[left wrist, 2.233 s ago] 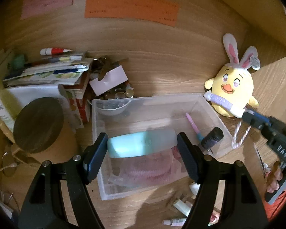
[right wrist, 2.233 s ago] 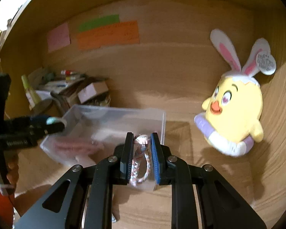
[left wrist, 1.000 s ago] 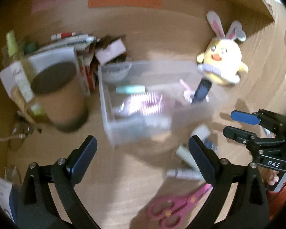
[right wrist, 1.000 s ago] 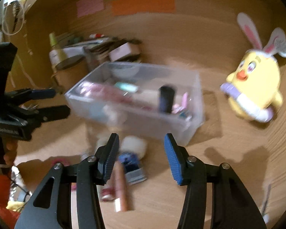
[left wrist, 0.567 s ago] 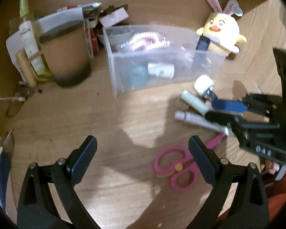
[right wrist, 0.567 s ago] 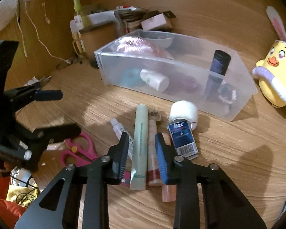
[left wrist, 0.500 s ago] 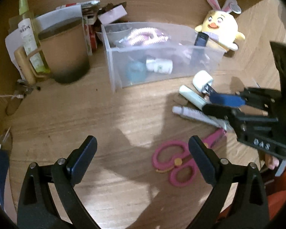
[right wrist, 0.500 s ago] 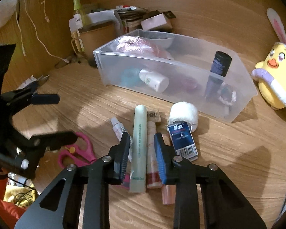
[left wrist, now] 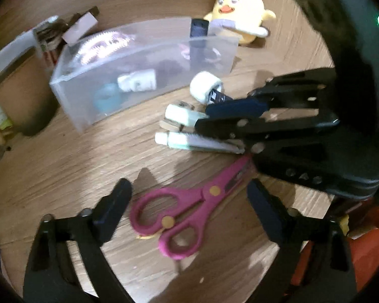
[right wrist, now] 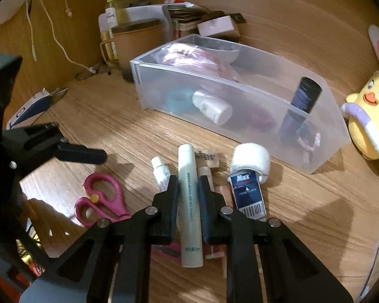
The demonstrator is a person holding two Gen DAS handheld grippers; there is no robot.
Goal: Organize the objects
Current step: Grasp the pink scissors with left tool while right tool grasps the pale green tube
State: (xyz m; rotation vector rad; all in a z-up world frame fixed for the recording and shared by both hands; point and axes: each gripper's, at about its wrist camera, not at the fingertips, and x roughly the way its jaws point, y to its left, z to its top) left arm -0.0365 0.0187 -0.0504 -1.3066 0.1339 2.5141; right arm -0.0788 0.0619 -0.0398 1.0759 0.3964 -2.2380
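Observation:
My right gripper (right wrist: 187,184) is shut on a pale green tube (right wrist: 189,192) that lies on the wooden desk; it also shows in the left wrist view (left wrist: 182,116). My left gripper (left wrist: 189,197) is open and empty, its jaws on either side of pink scissors (left wrist: 182,209), just above them. The scissors also show in the right wrist view (right wrist: 101,199). A clear plastic bin (right wrist: 240,108) behind holds a white bottle (right wrist: 212,107), a dark bottle (right wrist: 300,108) and a pink packet (right wrist: 189,58).
Beside the green tube lie a small white tube (right wrist: 160,173), a pinkish tube (right wrist: 209,176), a white roll (right wrist: 251,161) and a blue Max box (right wrist: 247,194). A yellow chick plush (right wrist: 369,116) sits right. A brown mug (right wrist: 136,48) and stacked clutter stand back left.
My right gripper has closed onto the green tube. My left gripper has moved forward and down over the pink scissors, staying open.

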